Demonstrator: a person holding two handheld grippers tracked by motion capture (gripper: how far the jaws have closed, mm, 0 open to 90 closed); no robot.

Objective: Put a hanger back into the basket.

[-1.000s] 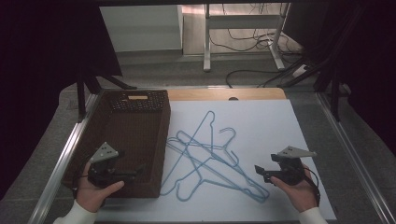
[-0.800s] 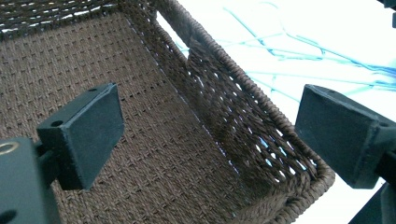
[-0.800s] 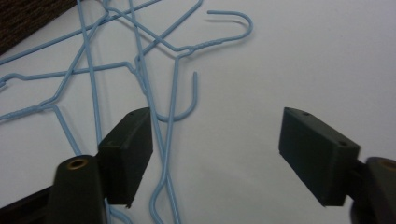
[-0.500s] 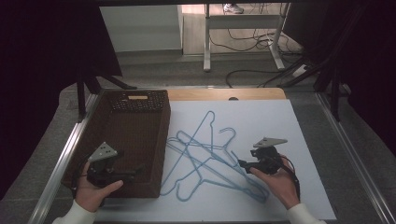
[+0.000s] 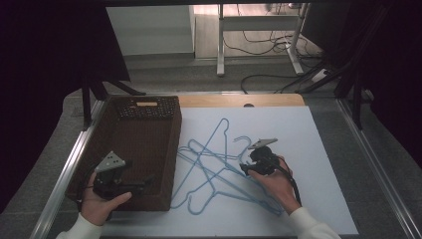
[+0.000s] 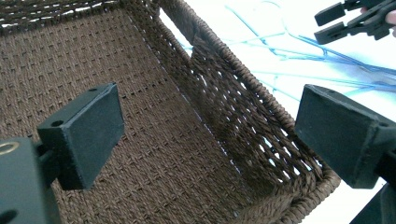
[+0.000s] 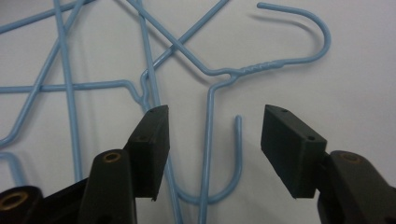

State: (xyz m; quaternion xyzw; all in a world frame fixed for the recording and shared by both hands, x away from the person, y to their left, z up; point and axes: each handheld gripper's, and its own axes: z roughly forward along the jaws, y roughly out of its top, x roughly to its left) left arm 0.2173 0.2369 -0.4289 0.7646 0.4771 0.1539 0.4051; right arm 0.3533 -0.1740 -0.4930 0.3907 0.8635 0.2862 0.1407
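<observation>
Though not yet pinching anything, looks to be at the closing-in step of lifting one blue wire hanger (image 7: 206,154) out of the tangle of hangers (image 5: 214,174), probably for the brown woven basket (image 5: 149,107) at left. Finds the right gripper (image 7: 215,114) low over the right side of that tangle, fingers (image 7: 152,140) about half spread and having just been closing, straddling two wires: a straight shoulder run of that hanger and the curled hook tip of a neighbour (image 7: 239,144), neither pressed by a pad. Calls next, by this reading, for a small shift so that one wire alone sits between the pads, then a full squeeze and a slow lift, since crossed wires may drag the others along. Holds the left gripper (image 5: 147,183) over the near end of the basket, fingers (image 6: 88,130) wide and empty above the woven floor. Places the hangers flat on the white surface (image 5: 318,149), just right of the basket, crossing one another. Puts the chosen hanger's hook (image 7: 327,39) and twisted neck (image 7: 261,66) just beyond the fingers, at the far right of the pile, with the body apparently spreading toward the near left; cannot trace the long bottom bar with certainty through the overlap.
</observation>
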